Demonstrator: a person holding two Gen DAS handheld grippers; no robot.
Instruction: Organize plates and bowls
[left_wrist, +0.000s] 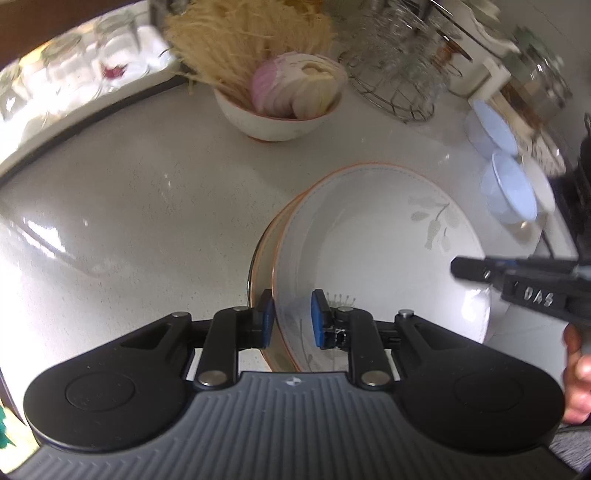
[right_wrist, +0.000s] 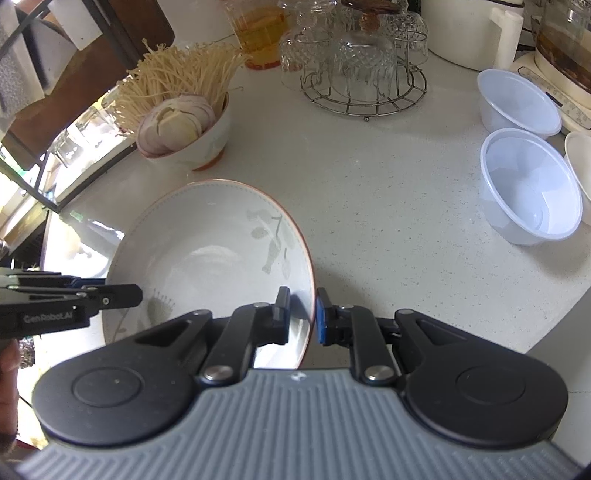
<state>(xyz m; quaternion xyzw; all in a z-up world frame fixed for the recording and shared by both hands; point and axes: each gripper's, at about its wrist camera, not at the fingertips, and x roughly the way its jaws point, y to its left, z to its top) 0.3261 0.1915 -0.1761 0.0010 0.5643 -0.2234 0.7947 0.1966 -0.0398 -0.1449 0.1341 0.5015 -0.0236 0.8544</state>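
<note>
The plate is a shallow white dish with an orange rim and a faint leaf print, and it is carried between both tools over the pale surface. The left hand-held gripper straddles its near-left rim, one blue pad outside and one inside; in the left view a second orange edge shows just under that rim, which may be another plate beneath or only a reflection, and I cannot tell which. The right hand-held gripper is pinched onto the opposite rim, its pads closed against the edge. The left pads look closed on the rim too, though a thin gap on the inner side leaves that grip less certain. The step seems to be moving this plate to its stacking place, so the two tools should travel together at the same height and pace, keeping the plate level; any twist between them would lever the glazed rim out of the pads. Keep clear of the food bowl holding sliced onion and enoki, the glass rack and the two plastic bowls at the right. Set it down flat, then release one side at a time.
</note>
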